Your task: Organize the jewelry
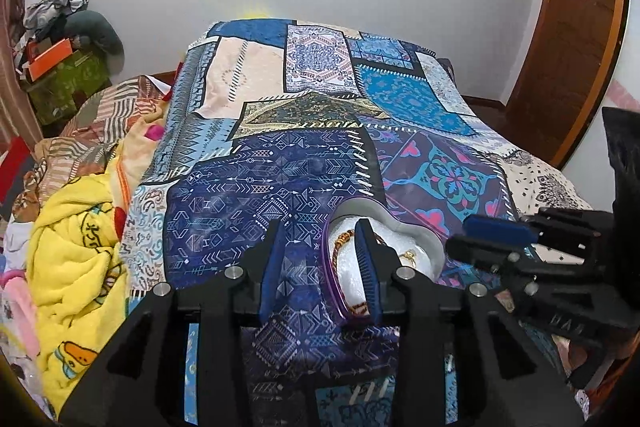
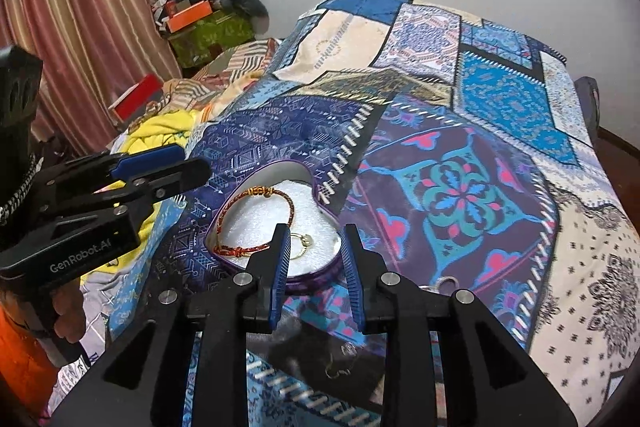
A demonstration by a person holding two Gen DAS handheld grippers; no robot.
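heart tin with bracelet lies just beyond right claw.

left hand-held gripper: black frame | blue ribbed pads | silver screws | "GenRobot.AI" lettering

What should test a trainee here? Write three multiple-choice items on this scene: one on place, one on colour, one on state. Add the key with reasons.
1. Where does the braided bracelet lie?
A. Inside the heart-shaped tin
B. On the floor
C. On a pillow

2. The foam lining of the tin is:
A. Black
B. White
C. Green

3. The right gripper is:
A. Shut on the bracelet
B. Shut on the tin
C. Open and empty

Key: 1 A, the cord curves over the lining within the tin's rim. 2 B, the foam shows white around the jewellery. 3 C, its blue pads stand apart with nothing between them.
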